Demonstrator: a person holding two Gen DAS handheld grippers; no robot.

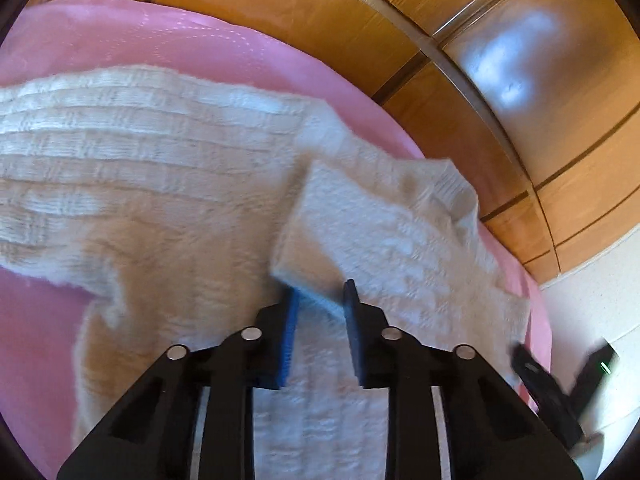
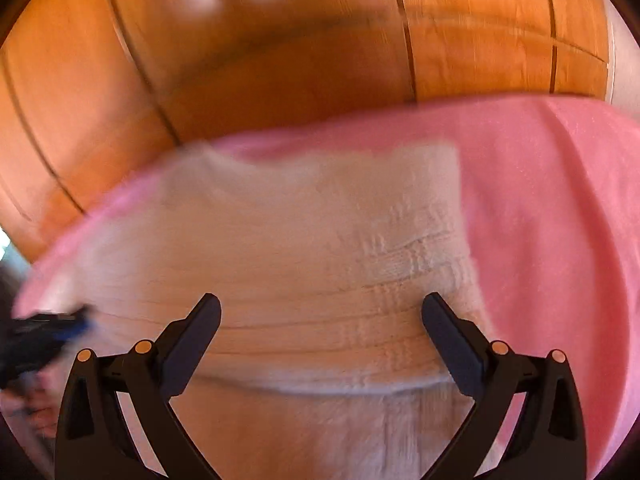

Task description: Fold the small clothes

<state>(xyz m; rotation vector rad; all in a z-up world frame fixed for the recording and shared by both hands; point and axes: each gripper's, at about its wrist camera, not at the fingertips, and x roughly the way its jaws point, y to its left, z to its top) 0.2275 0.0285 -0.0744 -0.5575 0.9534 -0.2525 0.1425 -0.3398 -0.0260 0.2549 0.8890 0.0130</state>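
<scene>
Garment: a cream knitted sweater [image 1: 160, 168], ribbed in bands, is being shown spread on a pink cloth [image 1: 208, 48]; one sleeve is being seen folded back over the body.
Left gripper [image 1: 320, 304]: the sleeve's cuff edge is being pinched between its narrowly set jaws.
Right gripper [image 2: 320, 320]: its jaws are being held wide apart above the knit, with nothing gripped.
Edges: the sweater's right edge is being shown near the pink cloth's border; wooden panelling [image 1: 440, 60] is being seen beyond.
Open room: bare pink cloth is being left free on the far and left sides.
</scene>
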